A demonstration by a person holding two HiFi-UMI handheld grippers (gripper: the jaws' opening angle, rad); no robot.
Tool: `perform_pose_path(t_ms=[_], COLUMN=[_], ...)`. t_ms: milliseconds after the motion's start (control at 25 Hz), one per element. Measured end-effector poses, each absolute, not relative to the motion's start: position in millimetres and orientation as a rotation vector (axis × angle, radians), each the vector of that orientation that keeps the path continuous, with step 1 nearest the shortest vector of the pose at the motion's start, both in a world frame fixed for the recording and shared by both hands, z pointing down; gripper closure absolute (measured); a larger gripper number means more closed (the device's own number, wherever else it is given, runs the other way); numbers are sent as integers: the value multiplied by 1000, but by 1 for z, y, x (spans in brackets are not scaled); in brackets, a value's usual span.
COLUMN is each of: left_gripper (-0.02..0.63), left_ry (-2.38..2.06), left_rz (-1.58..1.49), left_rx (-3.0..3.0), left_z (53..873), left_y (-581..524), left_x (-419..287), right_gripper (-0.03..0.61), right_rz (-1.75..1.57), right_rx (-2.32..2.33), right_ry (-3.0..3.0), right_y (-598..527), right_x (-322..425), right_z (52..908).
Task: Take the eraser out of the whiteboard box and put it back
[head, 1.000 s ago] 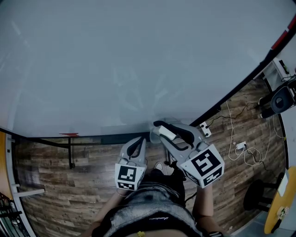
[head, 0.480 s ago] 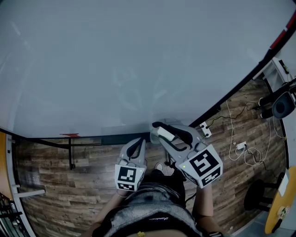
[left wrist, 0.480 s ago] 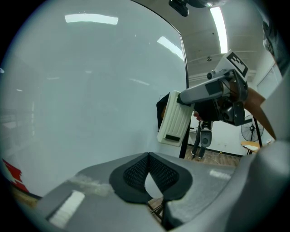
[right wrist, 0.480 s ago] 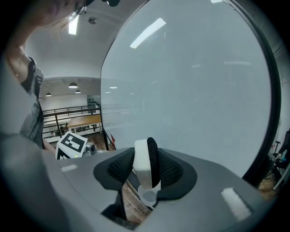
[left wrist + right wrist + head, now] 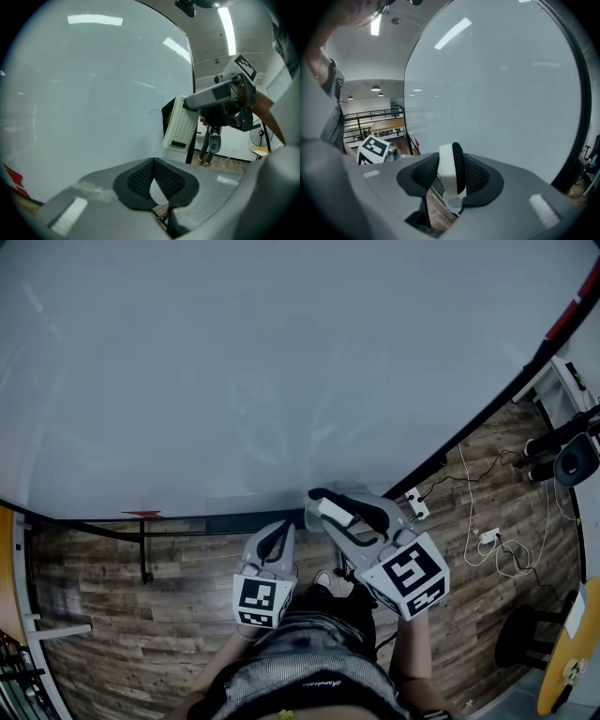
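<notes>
The eraser [image 5: 446,174] is a white ribbed block with a black felt side. It stands on edge between the pads of my right gripper [image 5: 328,506], which is shut on it close in front of the whiteboard [image 5: 281,362]. The left gripper view shows the eraser [image 5: 180,124] held up beside the board's dark edge. Just under the eraser sits a small translucent holder [image 5: 452,202] at the board's bottom rail. My left gripper [image 5: 279,529] hangs to the left of the right one, its pads [image 5: 140,176] meeting at the tips with nothing between them.
A black rail [image 5: 187,521] runs along the whiteboard's lower edge, with a small red mark [image 5: 141,513] near it. Below is wooden floor [image 5: 122,615]. Cables and a power strip [image 5: 487,535] lie at the right, near a dark fan [image 5: 574,460] and a yellow object [image 5: 567,652].
</notes>
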State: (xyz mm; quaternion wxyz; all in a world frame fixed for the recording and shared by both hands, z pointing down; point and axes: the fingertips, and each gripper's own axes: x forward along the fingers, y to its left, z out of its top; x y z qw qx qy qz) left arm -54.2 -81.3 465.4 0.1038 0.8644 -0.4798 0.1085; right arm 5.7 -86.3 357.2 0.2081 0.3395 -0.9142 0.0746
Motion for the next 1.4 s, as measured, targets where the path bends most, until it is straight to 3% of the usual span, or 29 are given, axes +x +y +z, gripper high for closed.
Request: perform_pose_path(t_ms=[1400], left_gripper=[614], left_ry=[-1388], left_rz=[345], left_rx=[2559], left_z=[470], left_y=[-78], left_x=[-48], right_gripper=[417], right_rz=[266], right_rx=[945], right_ry=[-2508], right_y=[-101], right_x=[14], right_z=[401])
